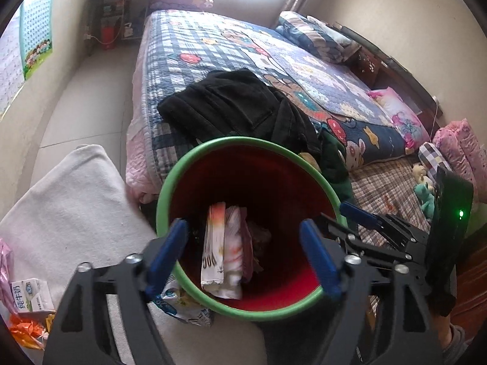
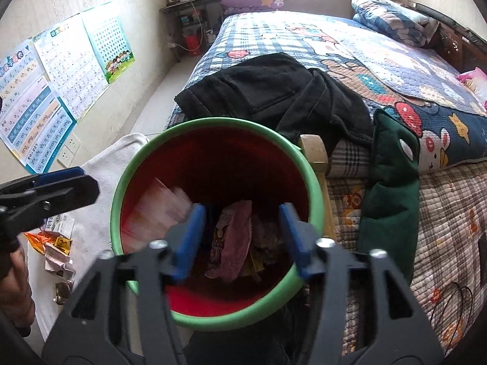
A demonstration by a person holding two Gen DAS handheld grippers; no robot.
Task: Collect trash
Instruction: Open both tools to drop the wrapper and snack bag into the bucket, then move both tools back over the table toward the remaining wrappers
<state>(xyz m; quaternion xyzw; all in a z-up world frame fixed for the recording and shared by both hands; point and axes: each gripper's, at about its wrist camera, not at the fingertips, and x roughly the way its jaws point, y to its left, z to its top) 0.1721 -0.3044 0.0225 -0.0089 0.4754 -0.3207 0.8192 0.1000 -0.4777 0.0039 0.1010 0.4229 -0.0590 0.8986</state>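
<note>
both grippers' blue fingers (image 1: 167, 257) gape empty above the bin (image 1: 194, 164), wrappers (image 2: 231, 240) lying below between them.

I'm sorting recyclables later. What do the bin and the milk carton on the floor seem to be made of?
The bin looks like smooth moulded plastic: a red inside with a green rim and a slight sheen. The milk carton looks like coated paperboard, judging by its printed faces and sharp folded edges, though a foil lining can't be seen from here.
</note>
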